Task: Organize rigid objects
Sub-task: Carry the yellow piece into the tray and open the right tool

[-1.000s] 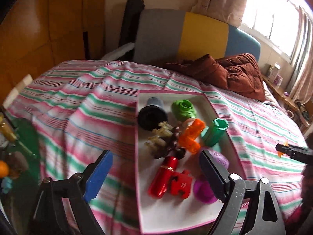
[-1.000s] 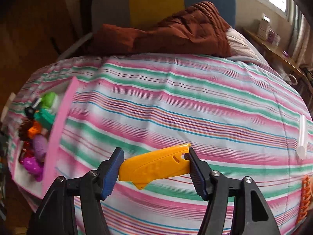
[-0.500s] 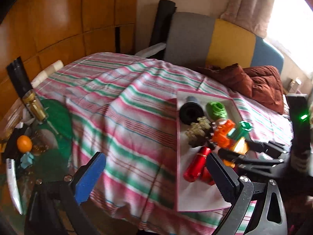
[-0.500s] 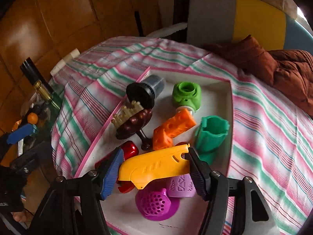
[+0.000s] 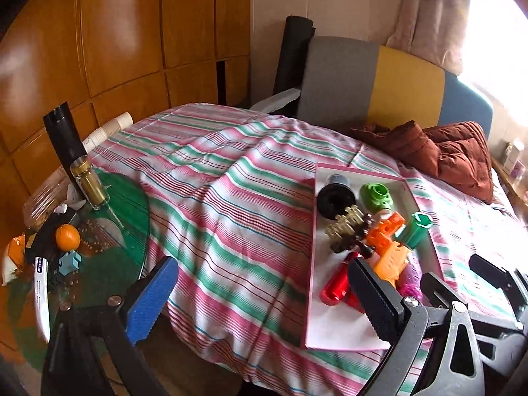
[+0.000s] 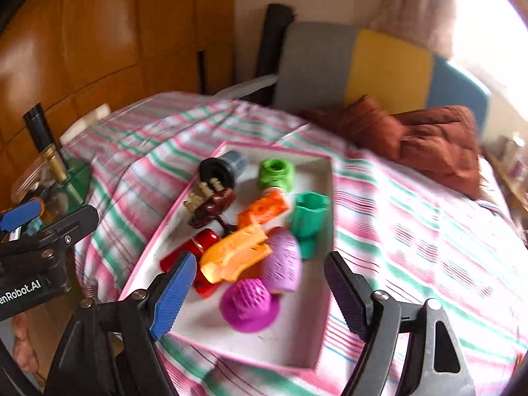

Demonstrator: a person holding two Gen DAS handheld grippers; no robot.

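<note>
Yellow-orange plastic piece (image 6: 236, 254) lies loose in the tray (image 6: 310, 326), both sets of fingers open.

The piece rests tilted on the toy pile in the white, pink-rimmed tray, touching the red cylinder (image 6: 194, 247) on one side and the lilac dome (image 6: 283, 264) on the other, with the magenta perforated cap (image 6: 247, 303) just in front and the orange block (image 6: 264, 209), teal cup (image 6: 310, 217), green ring (image 6: 275, 173) and black cylinder (image 6: 219, 170) behind. The right gripper (image 6: 260, 287) hangs over the tray's near end; its jaws have just been opening, and the fingers (image 6: 173, 288) stand clear of the piece. The left gripper (image 5: 264, 300) is spread wide and empty over the striped bedspread (image 5: 231, 204) beside the tray. A glass tabletop (image 5: 109, 254) with an orange fruit (image 5: 67, 237) stands at the bed's edge.
</note>
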